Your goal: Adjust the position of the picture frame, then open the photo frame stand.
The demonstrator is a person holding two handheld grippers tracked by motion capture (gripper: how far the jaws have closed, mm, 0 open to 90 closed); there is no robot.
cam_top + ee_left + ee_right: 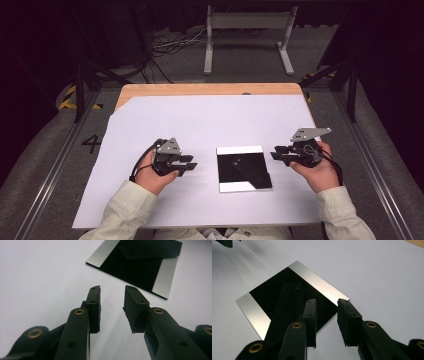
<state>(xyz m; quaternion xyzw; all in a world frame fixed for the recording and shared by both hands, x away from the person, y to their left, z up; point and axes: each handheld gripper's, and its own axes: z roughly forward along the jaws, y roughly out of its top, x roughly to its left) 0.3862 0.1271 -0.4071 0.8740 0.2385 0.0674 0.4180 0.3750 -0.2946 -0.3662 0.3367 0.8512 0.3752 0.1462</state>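
Progress: mirror plate lying flat on white sheet; left gripper, right gripper flanking it, both gaping empty; lift pending

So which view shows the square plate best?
The right gripper view: the plate is close and nearly whole, its silver edge strips sharp. The high view shows it whole but small; the left gripper view shows it cut off at the top.
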